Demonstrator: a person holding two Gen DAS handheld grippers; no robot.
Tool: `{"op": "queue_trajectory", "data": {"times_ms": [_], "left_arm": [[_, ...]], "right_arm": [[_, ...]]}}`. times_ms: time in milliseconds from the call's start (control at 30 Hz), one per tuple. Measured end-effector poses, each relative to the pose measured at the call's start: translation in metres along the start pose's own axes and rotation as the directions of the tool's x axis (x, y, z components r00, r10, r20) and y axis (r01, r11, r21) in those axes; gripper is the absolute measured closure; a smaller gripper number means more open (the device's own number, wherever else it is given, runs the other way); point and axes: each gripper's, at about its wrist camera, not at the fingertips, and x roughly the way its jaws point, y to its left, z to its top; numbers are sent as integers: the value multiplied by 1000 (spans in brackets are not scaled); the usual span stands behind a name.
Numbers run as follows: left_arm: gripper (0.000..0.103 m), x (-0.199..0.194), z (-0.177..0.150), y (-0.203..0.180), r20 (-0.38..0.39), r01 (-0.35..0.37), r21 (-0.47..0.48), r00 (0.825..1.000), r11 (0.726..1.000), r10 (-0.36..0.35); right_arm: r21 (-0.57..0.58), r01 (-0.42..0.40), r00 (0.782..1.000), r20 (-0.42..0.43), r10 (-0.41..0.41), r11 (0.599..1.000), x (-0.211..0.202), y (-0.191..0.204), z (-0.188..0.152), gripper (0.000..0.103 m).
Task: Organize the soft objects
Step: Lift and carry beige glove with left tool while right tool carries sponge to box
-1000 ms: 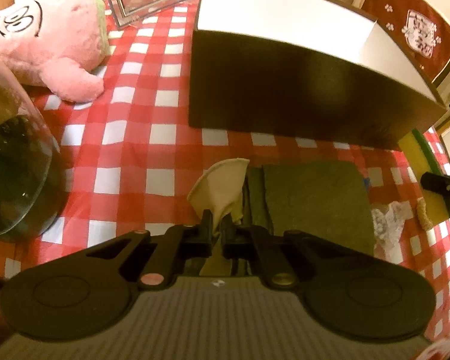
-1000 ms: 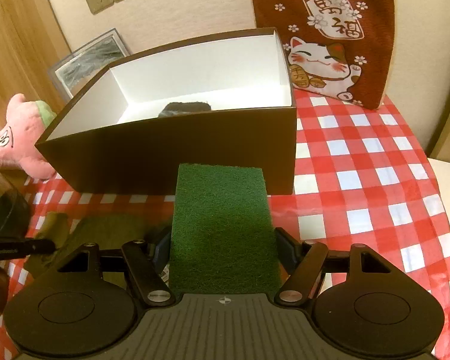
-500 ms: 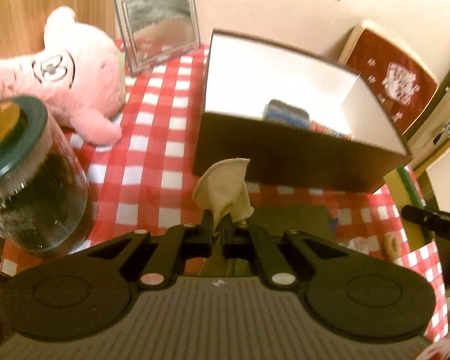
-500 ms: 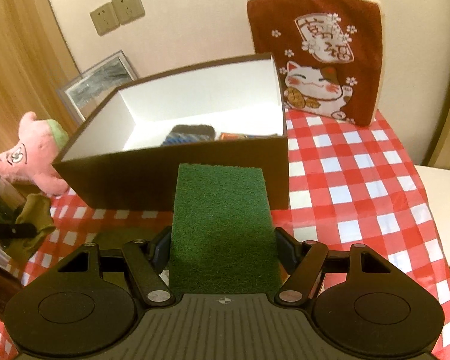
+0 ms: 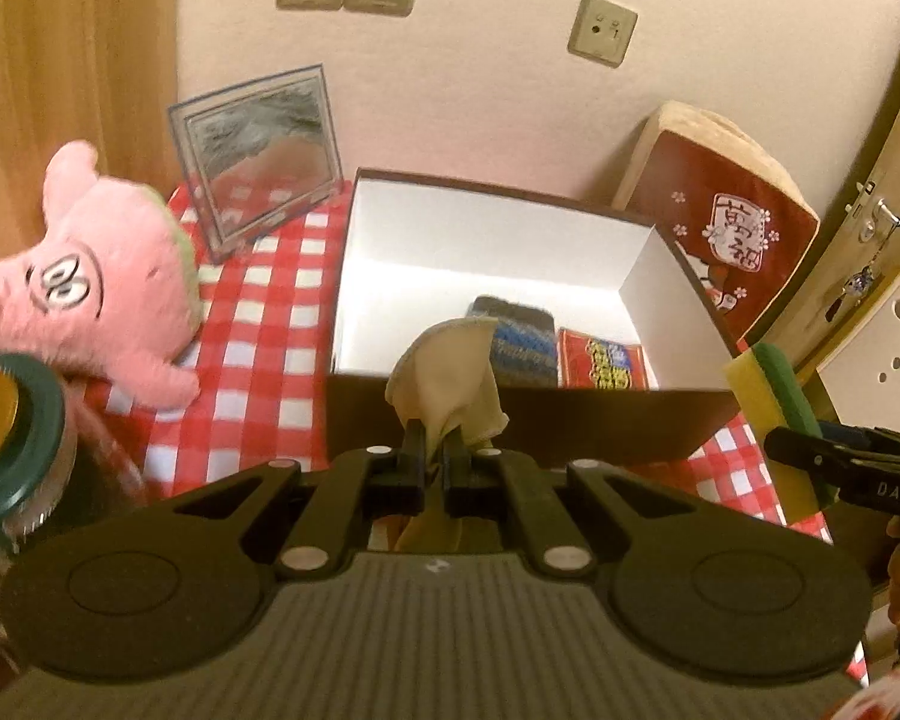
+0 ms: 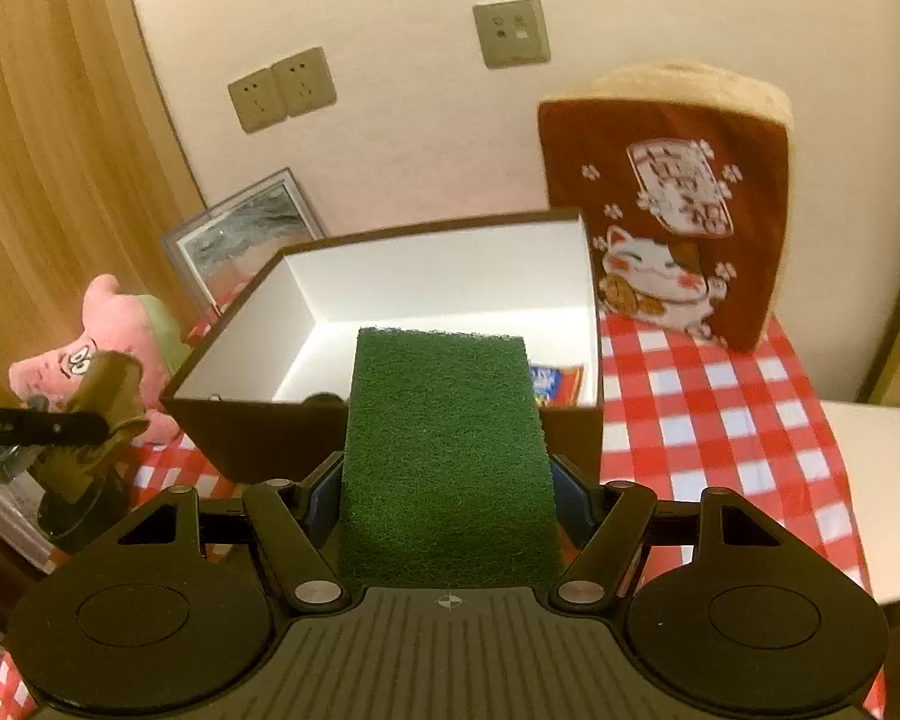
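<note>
Left tongs (image 5: 431,441) clamped on beige cloth (image 5: 444,375), held before box (image 5: 510,429). Right tongs (image 6: 447,489) grip green scouring sponge (image 6: 447,450); side lettering "DAS". Box white inside, holds dark pad (image 5: 519,336) and red printed packet (image 5: 606,360). Maneki-neko cushion (image 6: 672,204) with characters on checked surface (image 6: 714,420).

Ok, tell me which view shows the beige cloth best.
The left wrist view: the beige cloth sits dead centre, pinched in the shut left gripper before the box. The right wrist view shows it only at the left edge, small, dark and partly hidden.
</note>
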Motion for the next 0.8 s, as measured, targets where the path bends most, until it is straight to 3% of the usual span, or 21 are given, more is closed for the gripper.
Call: {"op": "queue_trajectory", "data": {"times_ms": [433, 800], "left_arm": [[99, 47, 61, -25, 19, -23, 72, 1000, 997, 21], [99, 104, 89, -27, -38, -50, 132, 998, 990, 56]], "right_arm": [[-51, 1, 999, 49, 1, 999, 32, -2, 60, 33], [-60, 18, 999, 28, -17, 998, 83, -15, 96, 33]]}}
